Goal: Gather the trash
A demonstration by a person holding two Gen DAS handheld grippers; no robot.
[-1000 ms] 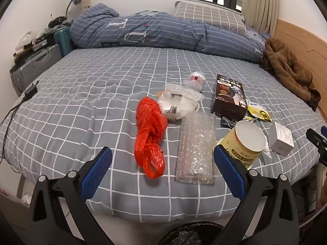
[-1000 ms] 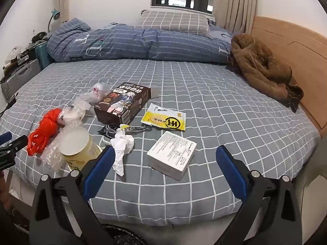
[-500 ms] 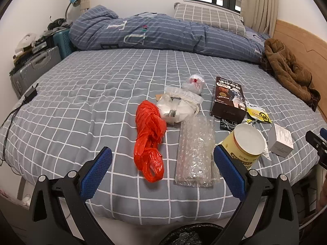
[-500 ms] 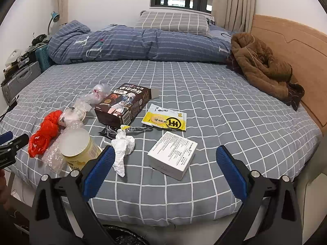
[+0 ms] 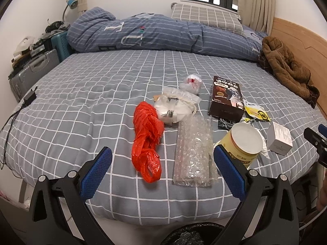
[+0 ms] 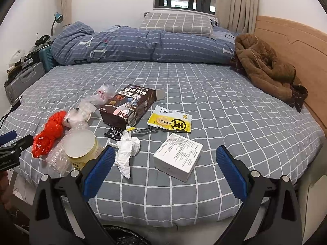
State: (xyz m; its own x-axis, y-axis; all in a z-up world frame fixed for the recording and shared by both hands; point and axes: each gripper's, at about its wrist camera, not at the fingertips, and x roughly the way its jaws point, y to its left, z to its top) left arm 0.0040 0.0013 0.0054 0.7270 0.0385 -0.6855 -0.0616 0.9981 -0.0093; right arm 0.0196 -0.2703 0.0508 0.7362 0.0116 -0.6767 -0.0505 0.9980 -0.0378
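A bed (image 5: 81,94) covered by a grey checked sheet is seen from its foot. Trash is scattered near the front edge. A crumpled red plastic bag (image 5: 147,140) lies beside a strip of bubble wrap (image 5: 194,151), with a white pouch (image 5: 173,110) just behind them. A yellow paper cup (image 5: 243,145) lies on its side next to the bubble wrap. A dark brown carton (image 6: 128,106), a yellow sachet (image 6: 170,121), a crumpled white tissue (image 6: 126,151) and a white box (image 6: 177,159) are spread further right. The left tongs (image 5: 162,175) are held apart, empty, low before the red bag. The right tongs (image 6: 163,171) are likewise spread wide, empty, before the white box. A black-lined bin (image 5: 192,234) is partly visible below the bed edge.
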